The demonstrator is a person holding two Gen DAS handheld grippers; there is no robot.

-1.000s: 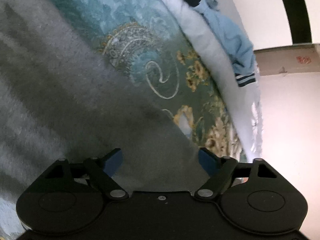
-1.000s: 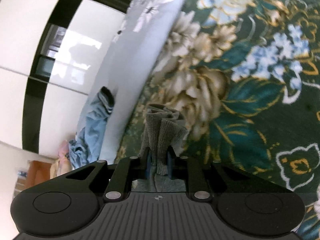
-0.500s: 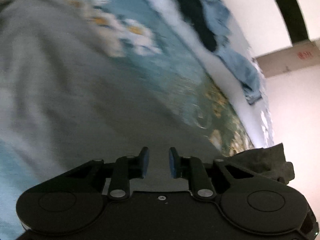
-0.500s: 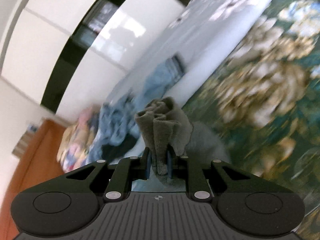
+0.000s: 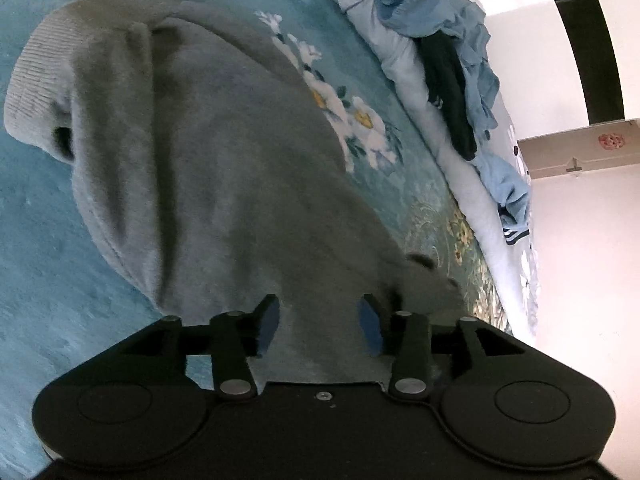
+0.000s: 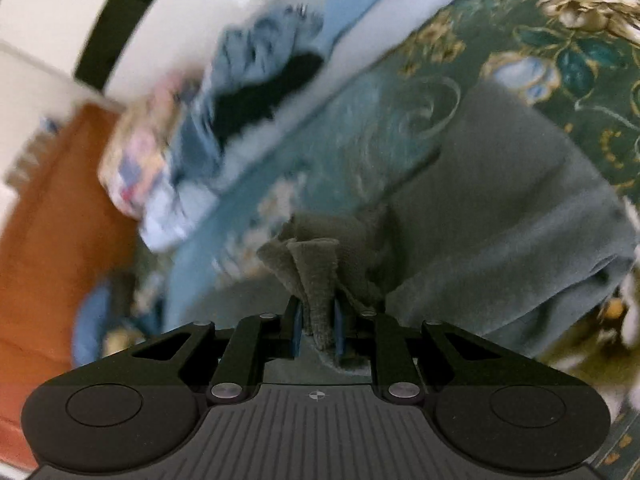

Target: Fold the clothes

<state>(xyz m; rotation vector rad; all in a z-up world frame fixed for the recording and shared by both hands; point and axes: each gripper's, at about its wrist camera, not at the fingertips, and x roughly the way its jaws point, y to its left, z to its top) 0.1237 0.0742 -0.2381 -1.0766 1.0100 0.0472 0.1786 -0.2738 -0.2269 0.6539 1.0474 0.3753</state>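
Observation:
A grey sweater (image 5: 200, 160) lies spread on a teal floral blanket (image 5: 44, 272), its ribbed end (image 5: 36, 80) at the far left. My left gripper (image 5: 320, 322) hovers low over the sweater's near part. Its jaws are opening, and the blue pads (image 5: 269, 320) stand apart over flat fabric without pinching it. In the right wrist view, my right gripper (image 6: 317, 330) is shut on a bunched ribbed edge (image 6: 316, 264) of the same grey sweater (image 6: 500, 220). That edge is lifted over the sweater's body, which lies to the right.
A heap of light blue and dark clothes (image 5: 460, 60) lies on a pale sheet along the blanket's far edge. Behind it stands a white wardrobe with a black strip (image 5: 596, 40). An orange-brown wooden surface (image 6: 48, 240) fills the left of the right wrist view.
The left gripper travelled across the sweater, so the ribbed end now shows; its jaws narrowed, then widened again. The right gripper swung and rolled, carrying the bunched edge from bare blanket towards the sweater's body.

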